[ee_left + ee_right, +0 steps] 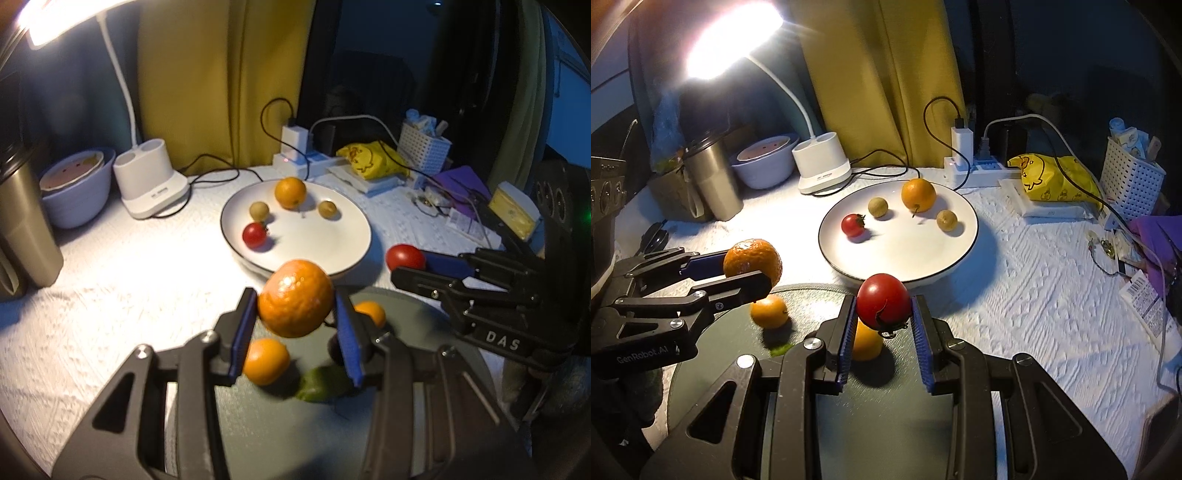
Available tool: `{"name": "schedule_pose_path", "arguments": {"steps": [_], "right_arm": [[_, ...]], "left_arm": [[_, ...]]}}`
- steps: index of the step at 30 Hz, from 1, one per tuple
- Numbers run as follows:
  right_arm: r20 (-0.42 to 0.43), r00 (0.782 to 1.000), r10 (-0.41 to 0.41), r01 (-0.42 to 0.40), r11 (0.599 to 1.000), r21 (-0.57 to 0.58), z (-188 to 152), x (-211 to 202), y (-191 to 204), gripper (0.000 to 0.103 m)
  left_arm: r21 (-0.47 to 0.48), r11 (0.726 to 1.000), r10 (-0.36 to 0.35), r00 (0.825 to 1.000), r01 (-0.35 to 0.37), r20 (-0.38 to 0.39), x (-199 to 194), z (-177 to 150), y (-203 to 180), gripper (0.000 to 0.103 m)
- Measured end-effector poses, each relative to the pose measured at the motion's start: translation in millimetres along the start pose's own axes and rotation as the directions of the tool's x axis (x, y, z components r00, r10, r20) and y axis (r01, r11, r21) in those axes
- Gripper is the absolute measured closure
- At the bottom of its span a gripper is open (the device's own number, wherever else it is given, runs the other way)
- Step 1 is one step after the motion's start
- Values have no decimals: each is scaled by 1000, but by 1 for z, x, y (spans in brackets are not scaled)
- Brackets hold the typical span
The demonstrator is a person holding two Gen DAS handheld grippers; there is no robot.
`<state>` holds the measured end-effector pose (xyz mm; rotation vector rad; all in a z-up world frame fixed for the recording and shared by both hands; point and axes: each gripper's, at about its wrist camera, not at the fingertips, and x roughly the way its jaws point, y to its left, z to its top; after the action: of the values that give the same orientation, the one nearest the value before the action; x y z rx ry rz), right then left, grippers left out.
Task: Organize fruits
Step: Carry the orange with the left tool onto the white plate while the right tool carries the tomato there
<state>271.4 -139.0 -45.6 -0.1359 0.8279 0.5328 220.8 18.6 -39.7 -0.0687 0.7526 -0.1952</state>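
Note:
My left gripper (295,301) is shut on a big mandarin (295,297), held in the air above a dark green plate (424,314). That same mandarin (753,260) and left gripper (748,271) show at the left of the right wrist view. My right gripper (884,308) is shut on a red tomato (884,300), also lifted over the dark plate (812,295); the tomato (405,256) appears right of the white plate (351,236). Two small oranges (266,361) and a green fruit (321,384) lie on the dark plate. The white plate (923,258) holds an orange (918,194), a small tomato (852,225) and two brownish round fruits (877,206).
A white desk lamp base (822,166) stands behind the white plate, with a pale bowl (764,166) and a steel tumbler (714,177) to its left. A power strip (979,168), cables, a yellow bag (1052,177) and a white basket (1132,181) crowd the back right.

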Motion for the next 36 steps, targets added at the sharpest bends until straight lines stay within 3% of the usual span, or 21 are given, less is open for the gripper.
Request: {"name": "schedule_pose_path", "arguments": {"steps": [20,36], "right_arm": [[3,1000,-22,22,1000,21,33,37,-34,72],[-13,998,-60,60,998,-4,48,79,-48,72]], "left_arm": [[27,1000,6,1000,-6,-25,51,36,11,60],[2,1000,10,995,-9,-102,95,42,23,60]]}}
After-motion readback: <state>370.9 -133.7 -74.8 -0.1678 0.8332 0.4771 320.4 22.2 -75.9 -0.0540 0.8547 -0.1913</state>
